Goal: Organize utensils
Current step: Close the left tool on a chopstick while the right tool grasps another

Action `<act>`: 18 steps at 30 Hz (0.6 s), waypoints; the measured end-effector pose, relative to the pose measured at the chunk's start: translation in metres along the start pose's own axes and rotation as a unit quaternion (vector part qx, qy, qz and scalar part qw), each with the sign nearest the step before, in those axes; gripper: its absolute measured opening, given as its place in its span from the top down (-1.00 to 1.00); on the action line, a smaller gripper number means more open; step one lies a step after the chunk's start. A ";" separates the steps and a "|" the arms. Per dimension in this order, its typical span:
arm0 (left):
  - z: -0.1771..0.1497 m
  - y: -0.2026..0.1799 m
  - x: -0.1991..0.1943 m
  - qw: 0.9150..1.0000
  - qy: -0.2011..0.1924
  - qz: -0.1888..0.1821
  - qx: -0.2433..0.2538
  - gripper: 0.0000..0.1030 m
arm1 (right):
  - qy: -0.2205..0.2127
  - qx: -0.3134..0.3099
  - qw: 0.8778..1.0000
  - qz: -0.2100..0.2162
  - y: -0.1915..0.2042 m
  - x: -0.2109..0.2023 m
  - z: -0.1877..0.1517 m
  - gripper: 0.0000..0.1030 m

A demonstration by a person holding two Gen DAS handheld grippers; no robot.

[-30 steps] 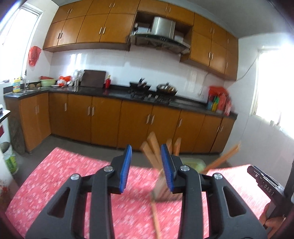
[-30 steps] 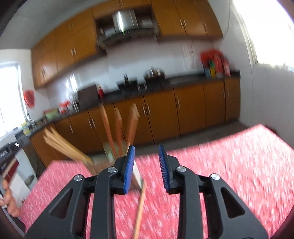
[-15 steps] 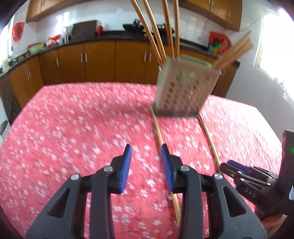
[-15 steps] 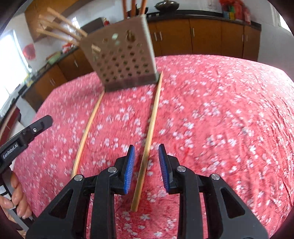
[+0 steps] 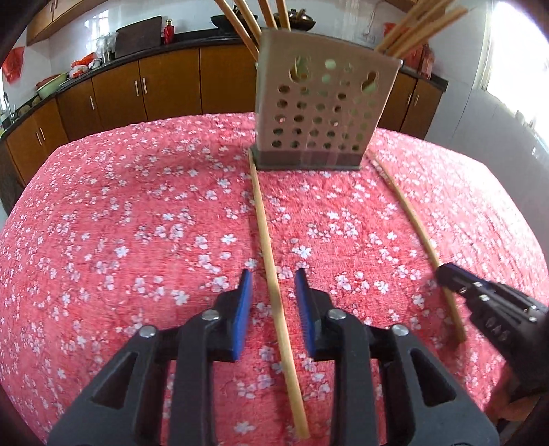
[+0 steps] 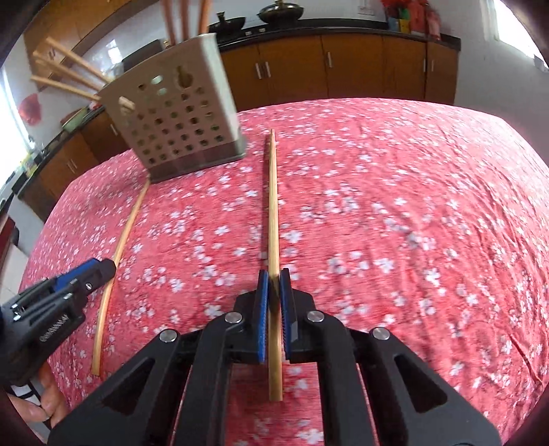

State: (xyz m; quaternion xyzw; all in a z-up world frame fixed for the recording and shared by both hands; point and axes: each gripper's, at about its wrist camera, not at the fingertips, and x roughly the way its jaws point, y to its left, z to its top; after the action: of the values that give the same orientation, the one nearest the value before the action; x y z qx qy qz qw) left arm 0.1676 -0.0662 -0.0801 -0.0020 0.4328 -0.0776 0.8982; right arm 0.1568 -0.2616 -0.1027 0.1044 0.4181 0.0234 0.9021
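Two wooden chopsticks lie on the red flowered tablecloth [image 5: 137, 223] in front of a perforated metal utensil holder [image 5: 322, 113] that stands upright with several wooden sticks in it. My left gripper [image 5: 272, 276] straddles the left chopstick [image 5: 262, 212]; its jaws are closing, with a gap on each side of the stick. My right gripper [image 6: 273, 274] is shut on the other chopstick [image 6: 272, 206], near its near end. The left view shows the right gripper [image 5: 442, 272] on that stick [image 5: 411, 214]. In the right view, the left gripper [image 6: 103, 267] is by its chopstick [image 6: 131, 219] and the holder [image 6: 178, 127].
Brown kitchen cabinets [image 5: 161, 89] and a dark counter [image 6: 326, 27] with pans run behind the table. A person's hand [image 6: 37, 405] holds the left gripper at the lower left of the right wrist view. The tablecloth [image 6: 394, 206] stretches wide to the right of the chopsticks.
Both grippers came down from facing the kitchen to the tabletop, each over a chopstick. The right jaws closed on their chopstick. The left jaws narrowed around theirs.
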 end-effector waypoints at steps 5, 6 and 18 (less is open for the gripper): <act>-0.001 0.010 0.007 1.000 0.002 0.021 -0.003 0.83 | -0.003 0.001 1.000 -0.005 -0.006 -0.002 0.000 0.85; -0.001 0.013 0.007 1.000 0.002 0.022 -0.006 0.83 | -0.003 0.000 1.000 -0.006 -0.006 -0.001 0.001 0.85; 0.021 0.099 0.019 0.997 -0.001 0.075 -0.034 0.49 | -0.009 -0.024 0.999 -0.028 -0.002 0.021 0.022 0.85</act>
State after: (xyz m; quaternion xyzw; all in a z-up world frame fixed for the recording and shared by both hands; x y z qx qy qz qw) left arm 0.2097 0.0279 -0.0887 -0.0004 0.4331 0.0048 0.9013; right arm 0.1872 -0.2642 -0.1047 0.0714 0.4124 0.0077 0.9082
